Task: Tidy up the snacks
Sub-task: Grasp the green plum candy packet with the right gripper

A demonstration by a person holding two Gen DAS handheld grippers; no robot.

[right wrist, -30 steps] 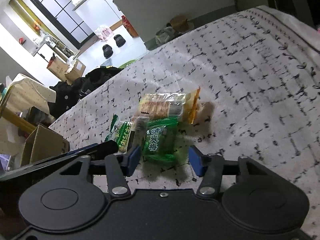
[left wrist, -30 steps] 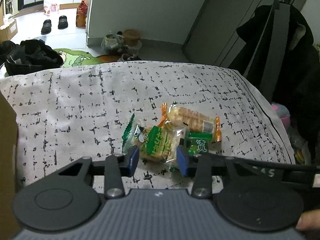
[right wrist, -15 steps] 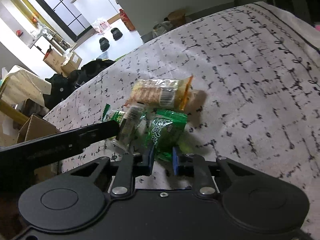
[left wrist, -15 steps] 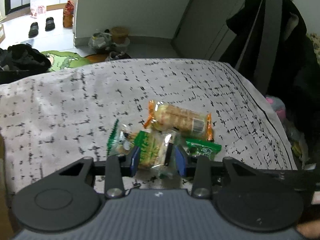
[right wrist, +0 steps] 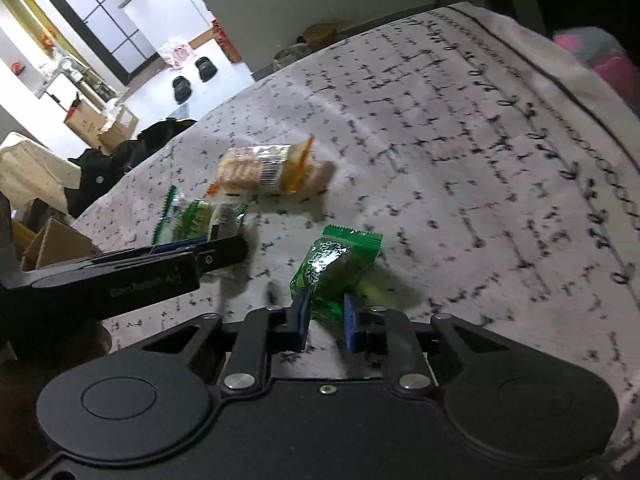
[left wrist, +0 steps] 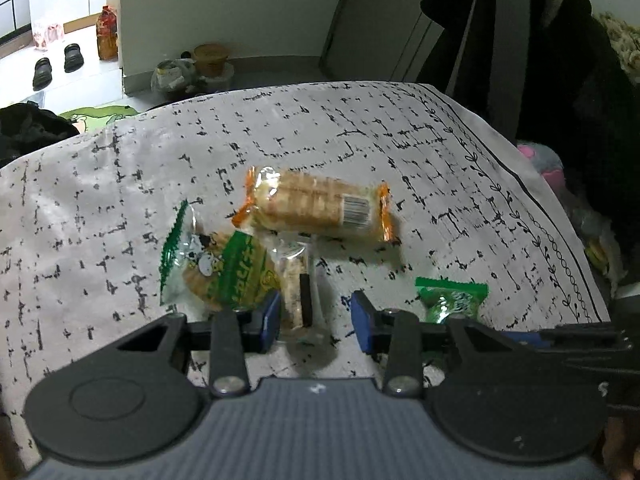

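Several snack packs lie on a white tablecloth with black marks. An orange-ended biscuit pack is farthest. Nearer lie a green-and-yellow cracker pack and a clear-wrapped bar leaning on it. My left gripper is open, with the clear bar between its fingers beside the left pad and a gap to the right pad. My right gripper is shut on a green candy pack, held just above the cloth to the right of the pile. That green candy pack also shows in the left wrist view.
A cardboard box stands at the cloth's left side. The cloth's bordered right edge drops off beside a pink object and a dark hanging coat. Beyond the far edge the floor holds bags, bottles and sandals.
My right gripper closed on the green candy pack and carried it right, away from the pile. My left gripper shifted right over the pile; the clear bar now sits between its fingers.
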